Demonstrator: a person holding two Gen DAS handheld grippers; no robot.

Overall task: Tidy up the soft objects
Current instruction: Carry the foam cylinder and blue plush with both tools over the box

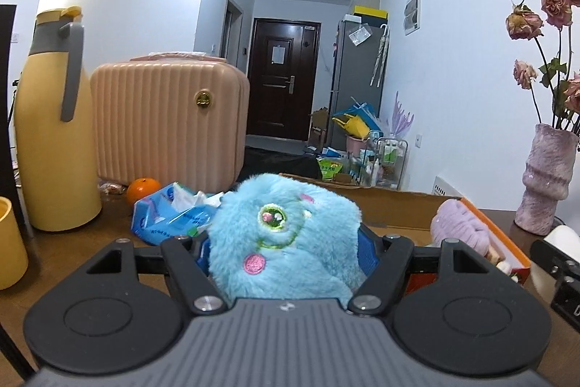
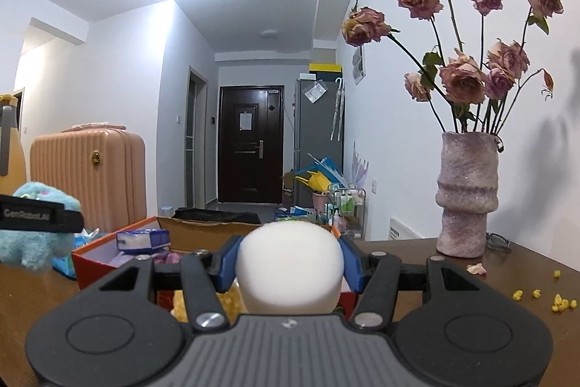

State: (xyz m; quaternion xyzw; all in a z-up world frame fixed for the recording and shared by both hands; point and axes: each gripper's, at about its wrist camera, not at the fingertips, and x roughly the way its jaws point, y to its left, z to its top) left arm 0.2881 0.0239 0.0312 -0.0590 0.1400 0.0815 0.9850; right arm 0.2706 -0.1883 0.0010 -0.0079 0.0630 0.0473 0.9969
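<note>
My left gripper (image 1: 286,242) is shut on a fluffy blue plush toy (image 1: 282,234) with a green eye, held above the brown table. The plush also shows at the left of the right wrist view (image 2: 32,242), clamped by the left gripper. My right gripper (image 2: 288,263) is shut on a white soft ball (image 2: 290,269), held over an orange-red box (image 2: 98,254). In the left wrist view the box (image 1: 507,249) lies to the right with a purple fluffy item (image 1: 458,227) in it.
A yellow jug (image 1: 54,133), a pink suitcase (image 1: 166,122), an orange (image 1: 143,189) and a blue tissue pack (image 1: 170,216) stand to the left. A pink vase of dried roses (image 2: 465,194) stands to the right, with yellow crumbs (image 2: 558,303) on the table. A cardboard box (image 2: 206,227) lies behind.
</note>
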